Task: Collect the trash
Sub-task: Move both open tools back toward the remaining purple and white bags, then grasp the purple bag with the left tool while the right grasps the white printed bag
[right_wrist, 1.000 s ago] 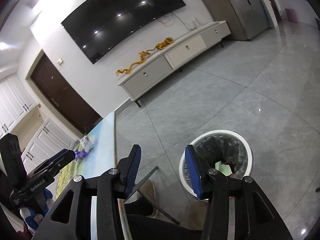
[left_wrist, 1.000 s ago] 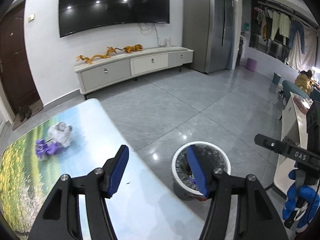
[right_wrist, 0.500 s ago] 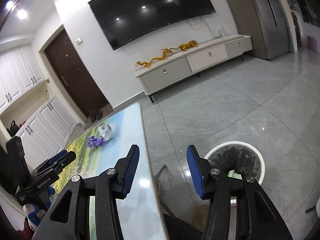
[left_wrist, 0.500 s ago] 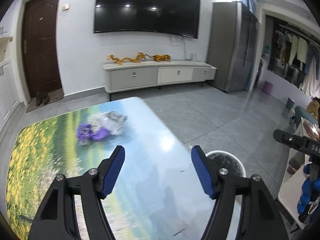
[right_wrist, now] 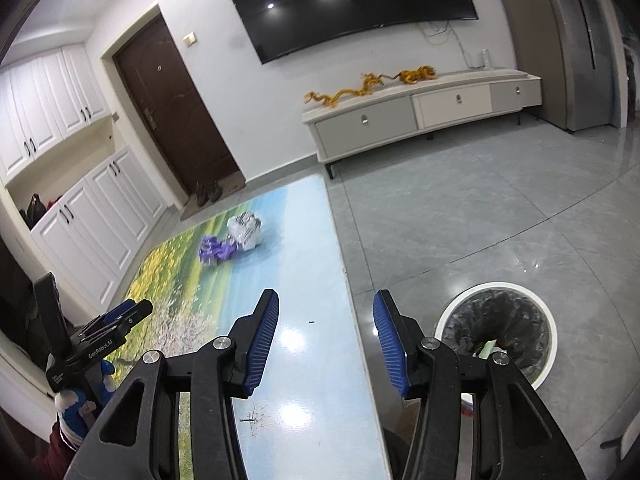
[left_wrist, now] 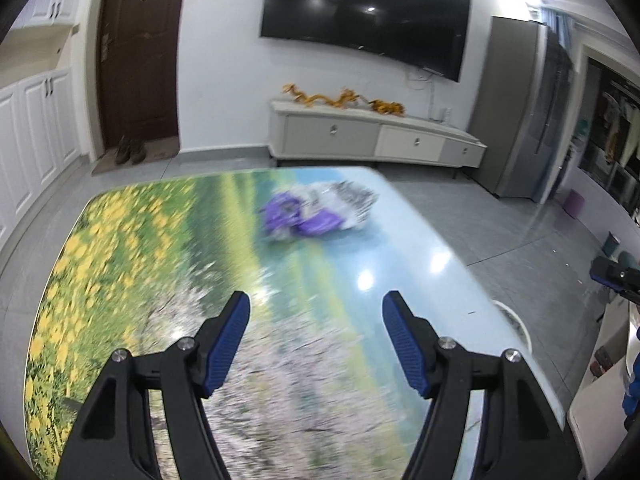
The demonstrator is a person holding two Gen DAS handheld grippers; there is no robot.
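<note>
Purple and white crumpled wrappers (left_wrist: pixel 316 210) are lying together on the table (left_wrist: pixel 420 264), toward its far end and nearer the edge that faces the trash bin (right_wrist: pixel 498 330). The white wrapper (right_wrist: pixel 245 231) is touching the purple wrapper (right_wrist: pixel 216 251), which is sitting on the side away from the bin. The bin is standing on the floor just beside the table's long edge, lined with a dark bag and already holding some scraps.

The left gripper (left_wrist: pixel 316 344) is hovering over the table short of the wrappers, jaws spread wide and holding nothing. The right gripper (right_wrist: pixel 325 338) is hanging above the table edge nearest the bin, jaws likewise apart and empty.

Risks, as judged from this position:
- The left wrist view is smearing, so the boundary between the two wrappers is probably less distinct than it appears; a closure there is likely catching only one piece or a loose fold.
- Light crumpled film is liable to skate on the glossy tabletop if a finger is nudging it before closing, possibly off the far edge.
- A weak pinch is risking a drop while carrying across the gap to the bin.
</note>
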